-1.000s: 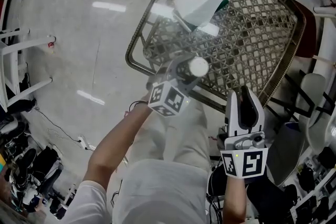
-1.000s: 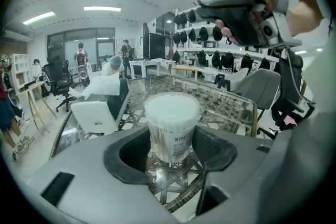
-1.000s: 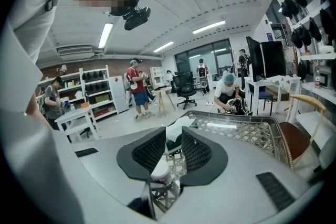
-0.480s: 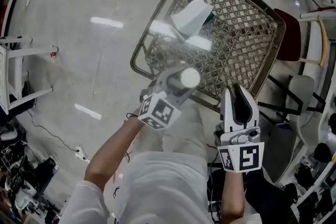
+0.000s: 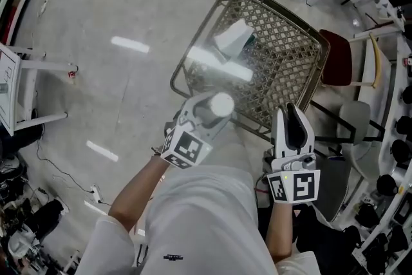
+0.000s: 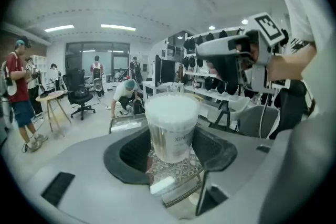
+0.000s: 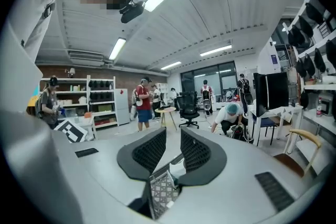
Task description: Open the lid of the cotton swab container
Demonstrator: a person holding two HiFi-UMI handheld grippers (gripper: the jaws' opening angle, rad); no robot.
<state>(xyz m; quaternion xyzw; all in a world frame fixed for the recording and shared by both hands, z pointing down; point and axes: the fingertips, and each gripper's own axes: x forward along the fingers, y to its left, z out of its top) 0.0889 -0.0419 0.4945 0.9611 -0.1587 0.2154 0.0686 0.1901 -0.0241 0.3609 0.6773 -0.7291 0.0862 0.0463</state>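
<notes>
The left gripper's [image 6: 173,147] fingers [image 6: 131,152] are clamped on the cotton swab container [image 6: 171,126], one dark pad against each side of its clear wall. The container stands upright between them, its top a white disc. Whether the lid sits on it I cannot tell. It hangs clear of the counter [image 5: 290,64]. In the head view it shows just over the counter's near-left edge, and in the left gripper view the lattice top lies below it.

The right gripper's [image 7: 173,147] fingers [image 7: 149,152] stand a narrow gap apart with nothing between them. It points outward beside the near corner of the counter, well apart from the container.

The counter is a woven lattice square under a shiny top that throws back the ceiling lights. A white pack [image 5: 233,40] lies on it near the far-left edge, with something dark green at its side.

A chair with a dark red seat [image 5: 336,58] stands just beyond the counter's right side, on the pale floor [image 5: 116,87]. Farther off, the gripper views show a crouching person in a teal cap [image 6: 126,94], a black office chair [image 6: 79,94] and other people standing.
</notes>
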